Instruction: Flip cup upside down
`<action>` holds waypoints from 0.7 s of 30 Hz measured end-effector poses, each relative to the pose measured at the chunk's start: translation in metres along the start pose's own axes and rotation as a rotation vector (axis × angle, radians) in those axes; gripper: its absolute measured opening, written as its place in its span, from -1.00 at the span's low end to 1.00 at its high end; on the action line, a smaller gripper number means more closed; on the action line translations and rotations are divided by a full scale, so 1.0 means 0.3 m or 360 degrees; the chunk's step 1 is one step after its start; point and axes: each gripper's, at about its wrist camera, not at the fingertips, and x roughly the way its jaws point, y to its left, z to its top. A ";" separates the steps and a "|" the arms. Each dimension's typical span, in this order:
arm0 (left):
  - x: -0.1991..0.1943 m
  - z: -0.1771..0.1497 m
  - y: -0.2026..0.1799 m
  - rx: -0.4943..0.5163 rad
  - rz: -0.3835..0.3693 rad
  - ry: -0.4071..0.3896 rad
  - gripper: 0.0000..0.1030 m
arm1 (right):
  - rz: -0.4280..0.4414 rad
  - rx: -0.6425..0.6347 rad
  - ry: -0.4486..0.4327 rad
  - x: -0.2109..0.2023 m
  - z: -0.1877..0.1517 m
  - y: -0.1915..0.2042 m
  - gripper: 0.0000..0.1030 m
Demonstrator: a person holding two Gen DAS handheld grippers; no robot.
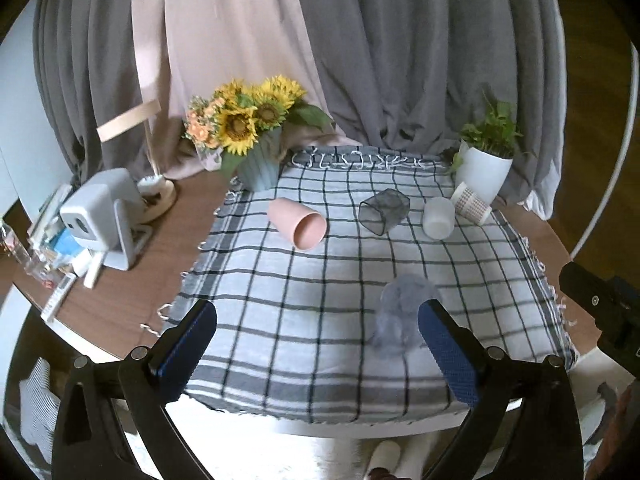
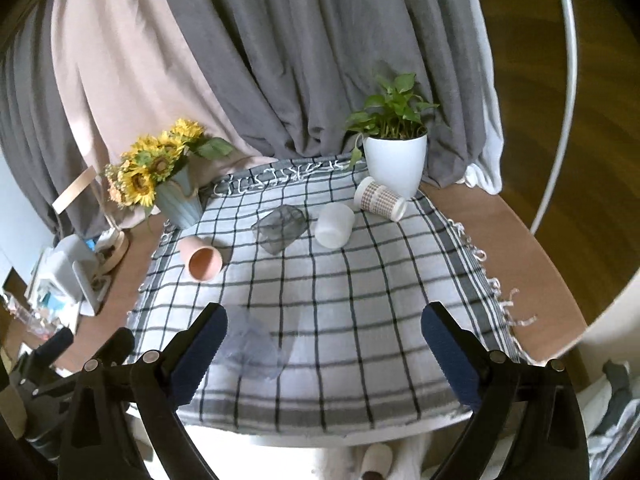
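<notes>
Several cups lie on their sides on the checked cloth (image 1: 320, 320). A clear bluish cup (image 1: 400, 316) lies near the front, just left of my left gripper's right finger; it also shows in the right wrist view (image 2: 252, 348) beside the left finger. Farther back lie a pink cup (image 1: 298, 222) (image 2: 202, 258), a dark transparent cup (image 1: 382, 210) (image 2: 280, 228), a white cup (image 1: 438, 216) (image 2: 334, 224) and a patterned paper cup (image 1: 472, 202) (image 2: 380, 198). My left gripper (image 1: 318, 344) is open and empty. My right gripper (image 2: 324, 348) is open and empty.
A sunflower vase (image 1: 258, 160) (image 2: 180, 196) stands at the back left, a white plant pot (image 1: 486, 172) (image 2: 396, 164) at the back right. A white device (image 1: 104, 216) and clutter sit on the wooden table's left side. Curtains hang behind.
</notes>
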 end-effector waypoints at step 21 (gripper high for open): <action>-0.272 -0.147 0.090 0.0046 -0.0025 -0.0178 0.99 | -0.0071 -0.0036 -0.0241 -0.350 -0.245 0.133 0.91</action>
